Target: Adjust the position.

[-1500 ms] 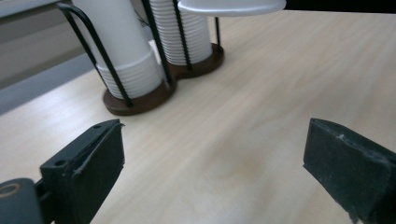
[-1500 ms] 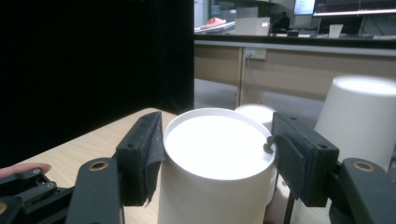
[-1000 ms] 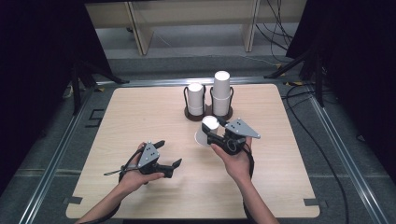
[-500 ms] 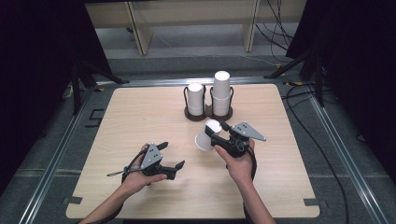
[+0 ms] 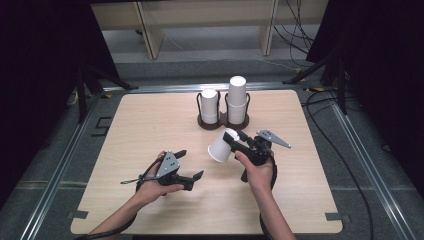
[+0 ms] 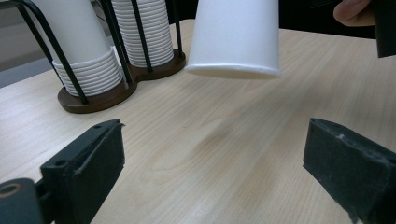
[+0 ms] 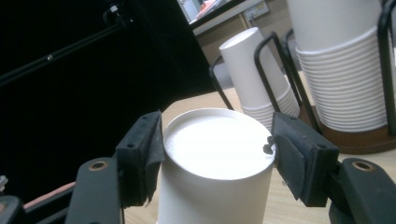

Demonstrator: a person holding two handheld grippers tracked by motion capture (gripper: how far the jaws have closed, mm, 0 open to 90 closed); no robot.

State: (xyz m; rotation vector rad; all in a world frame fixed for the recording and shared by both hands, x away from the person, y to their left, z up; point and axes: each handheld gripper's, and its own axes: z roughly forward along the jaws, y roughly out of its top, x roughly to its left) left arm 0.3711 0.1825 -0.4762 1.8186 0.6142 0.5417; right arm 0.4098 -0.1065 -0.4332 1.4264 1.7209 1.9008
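A white paper cup [image 5: 220,146] hangs tilted above the middle of the table, its mouth turned down toward the near left. My right gripper [image 5: 233,139] is shut on it near its closed bottom. In the right gripper view both pads [image 7: 144,154] press the sides of the cup [image 7: 215,163], bottom facing the camera. My left gripper [image 5: 191,164] lies low over the table to the left, open and with nothing in it. In the left gripper view its jaws [image 6: 219,158] stand wide apart, and the cup [image 6: 236,35] hovers beyond them.
A dark two-slot wire rack [image 5: 222,122] stands at the back centre with a short cup stack [image 5: 209,105] and a taller stack [image 5: 237,97]. The wooden table [image 5: 125,125] has bare room on both sides. Cables lie on the floor at the right.
My right hand has sunk slightly toward the table with the cup still gripped. The left hand has barely shifted.
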